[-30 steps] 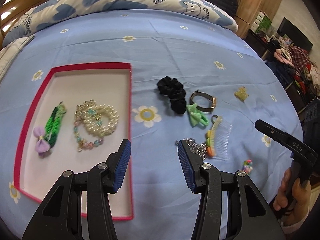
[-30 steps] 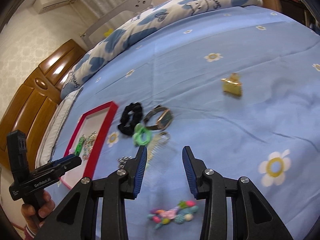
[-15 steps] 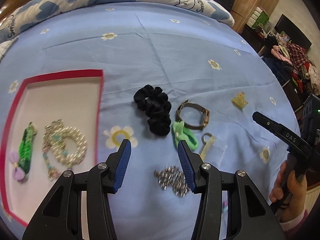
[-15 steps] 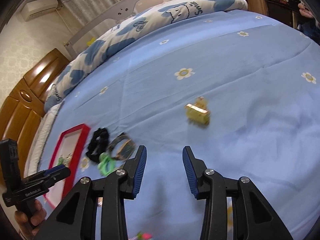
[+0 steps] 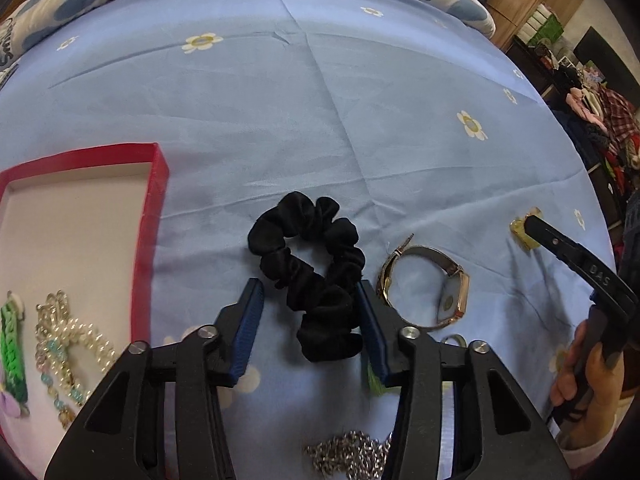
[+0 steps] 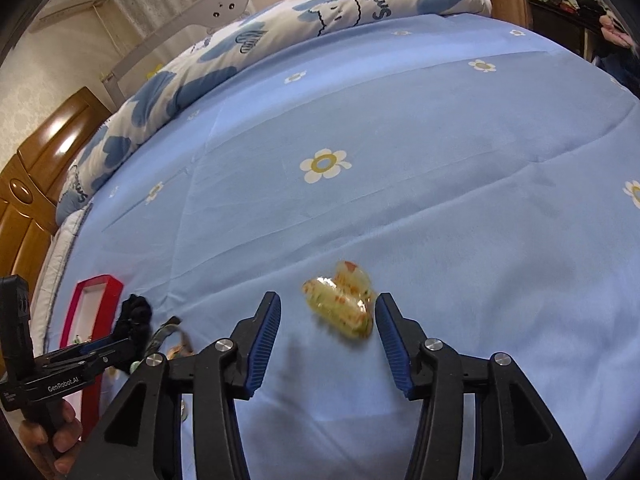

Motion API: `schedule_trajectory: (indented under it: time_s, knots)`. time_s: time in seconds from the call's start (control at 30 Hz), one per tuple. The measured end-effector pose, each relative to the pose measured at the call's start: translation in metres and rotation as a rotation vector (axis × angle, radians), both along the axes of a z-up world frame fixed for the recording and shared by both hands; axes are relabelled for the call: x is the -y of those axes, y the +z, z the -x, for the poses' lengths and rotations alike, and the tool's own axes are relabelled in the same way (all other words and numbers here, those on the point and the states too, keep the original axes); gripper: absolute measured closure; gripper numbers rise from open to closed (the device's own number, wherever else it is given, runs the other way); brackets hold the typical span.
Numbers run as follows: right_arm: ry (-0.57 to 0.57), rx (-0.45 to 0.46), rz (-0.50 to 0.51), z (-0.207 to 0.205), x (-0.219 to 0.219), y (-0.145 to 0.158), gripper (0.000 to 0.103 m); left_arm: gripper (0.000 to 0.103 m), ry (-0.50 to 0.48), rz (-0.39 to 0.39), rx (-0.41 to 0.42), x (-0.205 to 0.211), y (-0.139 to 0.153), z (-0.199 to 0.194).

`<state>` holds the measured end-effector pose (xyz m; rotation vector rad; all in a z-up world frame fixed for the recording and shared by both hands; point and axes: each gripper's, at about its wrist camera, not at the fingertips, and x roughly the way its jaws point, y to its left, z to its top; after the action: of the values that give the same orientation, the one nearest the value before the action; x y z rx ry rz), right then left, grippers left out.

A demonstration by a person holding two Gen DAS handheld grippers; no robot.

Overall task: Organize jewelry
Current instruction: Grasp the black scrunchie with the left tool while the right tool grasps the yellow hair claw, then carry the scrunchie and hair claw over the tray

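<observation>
Scrunchie [image 5: 316, 280] sits between left gripper [image 5: 310, 304] jaws, just closing, unpinched; right gripper [image 6: 326, 320], just widening, straddles gold clip [image 6: 340, 304]. Both should lower squarely before pinching.

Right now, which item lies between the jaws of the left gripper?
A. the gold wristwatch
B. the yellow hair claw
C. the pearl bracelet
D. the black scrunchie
D: in the left wrist view the black scrunchie lies between the open jaws of the left gripper, not yet clamped; the wristwatch sits just outside them, beside the scrunchie.
</observation>
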<state>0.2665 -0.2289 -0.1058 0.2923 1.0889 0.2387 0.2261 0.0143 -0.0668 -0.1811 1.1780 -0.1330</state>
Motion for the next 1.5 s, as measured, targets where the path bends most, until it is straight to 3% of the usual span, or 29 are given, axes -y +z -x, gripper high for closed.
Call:
schedule_trajectory:
  time_s: [0.07, 0.13, 0.2, 0.53, 0.97, 1.5]
  knots:
    - [0.008, 0.002, 0.028, -0.002, -0.003, -0.004, 0.052, 0.084, -0.011, 0.008, 0.002, 0.002, -0.001, -0.001]
    - [0.009, -0.002, 0.053, -0.003, -0.004, -0.009, 0.061, 0.092, -0.023, 0.026, 0.011, 0.003, 0.000, 0.000]
    - [0.007, 0.004, 0.053, -0.002, -0.002, -0.009, 0.061, 0.094, -0.034, 0.020, 0.034, 0.005, 0.003, 0.003]
    - [0.028, 0.053, -0.043, 0.029, -0.013, 0.024, 0.061, 0.096, -0.038, 0.086, 0.123, -0.010, 0.036, 0.038]
    - [0.166, 0.095, -0.176, 0.080, -0.079, 0.068, 0.061, 0.096, 0.023, 0.145, 0.228, -0.056, 0.077, 0.102]
    - [0.350, 0.090, -0.215, 0.119, -0.173, 0.081, 0.061, 0.096, 0.155, 0.153, 0.265, -0.122, 0.086, 0.157]
